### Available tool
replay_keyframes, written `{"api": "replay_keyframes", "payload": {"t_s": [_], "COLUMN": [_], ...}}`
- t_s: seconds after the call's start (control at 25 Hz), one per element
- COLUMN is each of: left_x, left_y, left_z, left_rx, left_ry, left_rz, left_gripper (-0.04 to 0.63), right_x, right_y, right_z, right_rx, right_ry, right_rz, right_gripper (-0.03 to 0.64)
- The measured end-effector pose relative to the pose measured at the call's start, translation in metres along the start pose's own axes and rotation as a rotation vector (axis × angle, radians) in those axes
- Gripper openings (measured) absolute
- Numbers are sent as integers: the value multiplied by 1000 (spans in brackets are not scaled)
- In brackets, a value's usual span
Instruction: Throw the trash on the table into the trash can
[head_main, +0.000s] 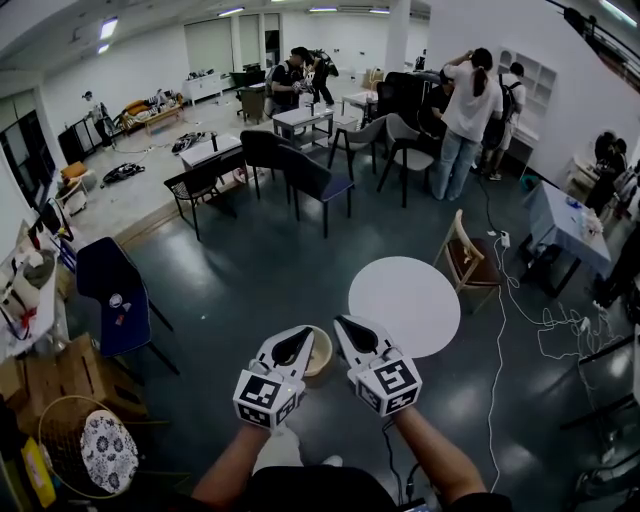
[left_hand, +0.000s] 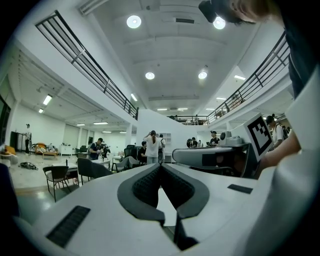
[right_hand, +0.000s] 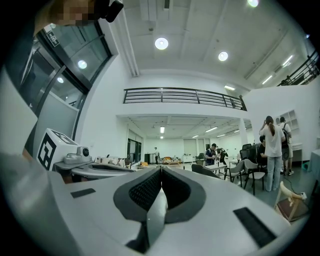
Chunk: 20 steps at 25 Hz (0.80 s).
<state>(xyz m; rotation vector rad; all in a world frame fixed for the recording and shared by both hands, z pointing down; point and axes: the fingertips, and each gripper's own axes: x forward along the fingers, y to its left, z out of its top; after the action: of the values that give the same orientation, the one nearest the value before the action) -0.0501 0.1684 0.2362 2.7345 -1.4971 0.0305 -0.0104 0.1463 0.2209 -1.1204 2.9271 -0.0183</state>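
At one o'clock of the left gripper (head_main: 297, 336) and right gripper (head_main: 348, 326), jaws together and empty, stands the table (head_main: 405, 305): best approached level.

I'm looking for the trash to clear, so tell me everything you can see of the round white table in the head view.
The round white table shows as a plain, smooth, matte-looking disc seen from above. Its top looks level and nothing shows on it. No leg or base is visible under the top. It stands on the dark floor, just ahead of the right gripper, with a wooden chair close beyond its far right edge.
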Motion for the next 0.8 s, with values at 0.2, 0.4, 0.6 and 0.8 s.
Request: {"api": "replay_keyframes", "payload": {"t_s": [0.2,0.4,0.6,0.8], "left_x": [-11,-11,-14,-17], "left_y": [1,9,14,22], "left_z": [-2,-1,-1,7], "left_rx": [11,-2,2,9], "left_ry": [13,4,6,-8], "left_rz": [6,9,-2,-4], "left_gripper": [6,6,6,6], "right_x": [1,6,11,15], "right_y": [10,16,18,23], "right_z": [-2,1,4,3], "right_rx": [-4,-1,-8,-2], "right_ry": [-5,-6,-5,-1], "right_rz": [1,5,-8,-20], "right_gripper": [20,20,18,18]}}
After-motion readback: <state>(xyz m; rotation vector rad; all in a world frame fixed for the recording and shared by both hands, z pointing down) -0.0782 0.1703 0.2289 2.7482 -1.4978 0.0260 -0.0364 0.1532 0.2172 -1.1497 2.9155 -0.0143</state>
